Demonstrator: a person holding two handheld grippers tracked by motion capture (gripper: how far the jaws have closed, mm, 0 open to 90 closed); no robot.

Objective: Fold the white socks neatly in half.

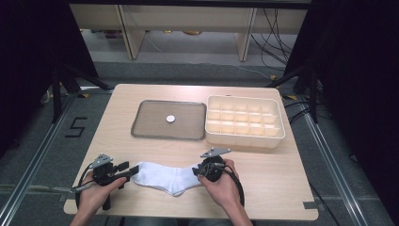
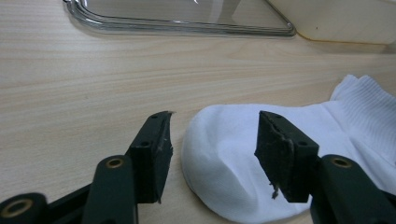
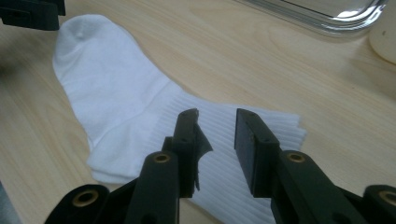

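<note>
A white sock [image 1: 164, 178] lies flat near the table's front edge, toe to the left and ribbed cuff to the right. My left gripper [image 1: 131, 171] is at the toe end. In the left gripper view its jaws [image 2: 215, 121] stand open, with the rounded toe of the sock [image 2: 233, 144] between them and the pads clear of the cloth. My right gripper [image 1: 197, 170] is at the cuff end. In the right gripper view its jaws [image 3: 216, 116] hover open just over the ribbed cuff of the sock [image 3: 116, 93], a narrow gap between them.
Behind the sock lies a shallow metal tray [image 1: 188, 125] with a small white disc [image 1: 170, 118] in it. A cream box [image 1: 244, 136] with several compartments stands to its right. The person's hands come in over the table's front edge.
</note>
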